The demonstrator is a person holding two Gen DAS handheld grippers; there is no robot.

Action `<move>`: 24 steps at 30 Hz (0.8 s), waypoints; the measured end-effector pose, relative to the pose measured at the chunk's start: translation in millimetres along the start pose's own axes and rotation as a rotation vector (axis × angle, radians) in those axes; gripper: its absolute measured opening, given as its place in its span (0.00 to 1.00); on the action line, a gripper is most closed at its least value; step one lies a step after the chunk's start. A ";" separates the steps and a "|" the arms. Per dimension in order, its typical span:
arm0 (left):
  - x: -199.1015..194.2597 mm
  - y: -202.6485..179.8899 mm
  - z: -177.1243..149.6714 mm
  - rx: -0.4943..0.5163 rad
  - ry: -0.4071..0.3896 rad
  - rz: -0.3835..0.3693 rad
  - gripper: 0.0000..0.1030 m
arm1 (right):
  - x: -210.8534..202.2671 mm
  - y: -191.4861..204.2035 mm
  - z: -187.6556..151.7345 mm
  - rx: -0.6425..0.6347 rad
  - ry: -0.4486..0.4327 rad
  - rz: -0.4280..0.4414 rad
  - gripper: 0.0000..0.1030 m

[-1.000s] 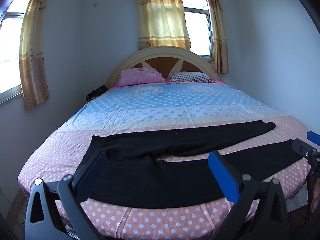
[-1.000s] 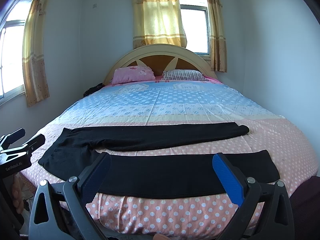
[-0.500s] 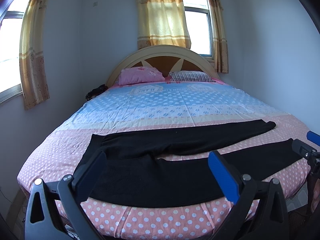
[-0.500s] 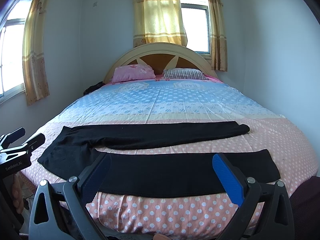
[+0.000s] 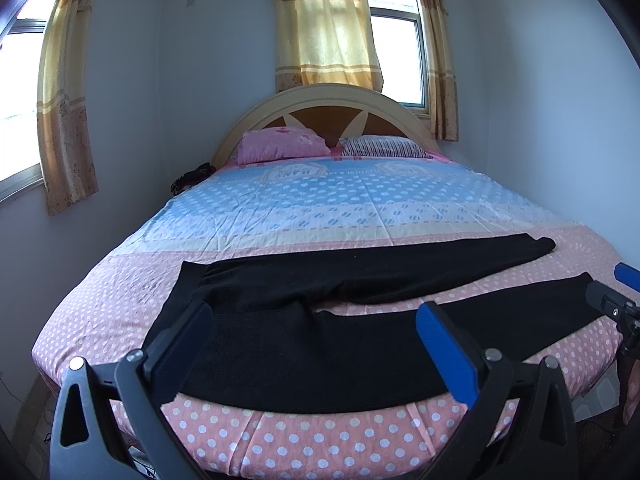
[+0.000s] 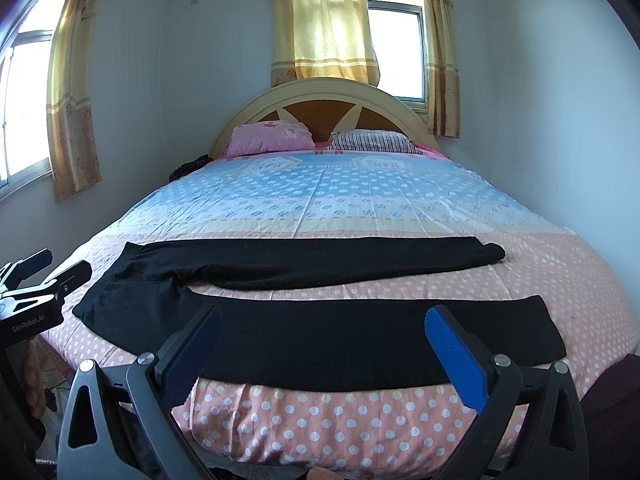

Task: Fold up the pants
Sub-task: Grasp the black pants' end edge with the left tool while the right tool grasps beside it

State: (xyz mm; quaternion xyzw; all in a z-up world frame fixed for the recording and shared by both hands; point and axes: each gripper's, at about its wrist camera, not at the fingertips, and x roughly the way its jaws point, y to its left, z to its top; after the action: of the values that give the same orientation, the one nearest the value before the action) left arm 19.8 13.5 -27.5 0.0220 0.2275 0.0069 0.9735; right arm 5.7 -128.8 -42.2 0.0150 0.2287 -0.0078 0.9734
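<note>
Pants (image 5: 320, 344): black, spread flat across bed (image 5: 360, 208) (legs apart).
Left gripper (image 5: 312, 332): wide open, empty.
Right gripper (image 6: 322, 334): wide open, empty.

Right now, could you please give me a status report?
Left gripper open, right gripper open, both empty. Black pants flat on bed, unfolded. Nothing blocking.

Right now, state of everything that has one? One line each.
left gripper: open, empty, above the near bed edge.
right gripper: open, empty, above the near bed edge.
pants: unfolded, spread flat across the bed, legs apart, waist to the left.
curtains: middle one drawn over part of the window.
pink pillow: at the headboard, beside the striped pillow.
bed sheet: spread, lightly creased.
</note>
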 end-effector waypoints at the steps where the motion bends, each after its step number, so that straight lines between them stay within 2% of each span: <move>1: 3.7 0.9 -0.9 0.004 0.007 -0.004 1.00 | 2.5 -1.4 -1.0 -0.001 0.002 0.012 0.99; 3: 21.5 8.6 -3.4 0.013 0.039 -0.018 1.00 | 10.3 -6.6 -2.8 -0.001 0.014 0.049 0.99; 4: 29.0 13.5 -3.2 0.012 0.049 -0.001 1.00 | 15.9 -10.6 -3.1 0.000 0.025 0.044 0.99; 7: 62.7 44.5 4.7 -0.015 0.062 0.070 1.00 | 35.2 -26.5 -1.1 -0.011 0.042 -0.013 0.99; 11: 117.4 109.7 24.0 -0.099 0.100 0.161 1.00 | 67.6 -65.9 8.1 -0.011 0.086 -0.106 0.99; 13: 143.3 138.7 29.5 -0.091 0.128 0.195 1.00 | 81.6 -88.2 12.4 -0.003 0.110 -0.140 0.99; 16: 179.9 171.2 30.9 -0.043 0.192 0.263 1.00 | 101.6 -122.9 17.5 0.017 0.149 -0.147 0.99; 18: 199.1 189.3 28.8 -0.033 0.228 0.272 0.94 | 115.1 -143.6 20.9 0.030 0.179 -0.164 0.99; 19: 209.7 196.0 27.4 -0.030 0.253 0.266 0.83 | 122.6 -154.2 23.3 0.038 0.195 -0.163 0.98; 20: 219.7 202.6 25.9 -0.033 0.280 0.261 0.78 | 130.0 -165.0 25.8 0.054 0.210 -0.152 0.93; 21: 229.6 206.8 24.4 -0.042 0.305 0.247 0.74 | 137.6 -174.4 27.9 0.069 0.228 -0.144 0.82; 23: 246.0 213.8 23.3 -0.052 0.337 0.206 0.69 | 157.0 -198.5 32.7 0.115 0.283 -0.139 0.70; 24: 255.1 213.1 23.0 -0.049 0.355 0.197 0.67 | 164.3 -207.6 34.2 0.138 0.292 -0.148 0.69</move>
State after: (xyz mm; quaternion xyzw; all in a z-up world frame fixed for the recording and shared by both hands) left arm 257.9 231.5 -109.9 0.0188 0.3918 0.1113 0.9131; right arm 163.5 -338.7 -90.1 0.0659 0.3672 -0.0930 0.9231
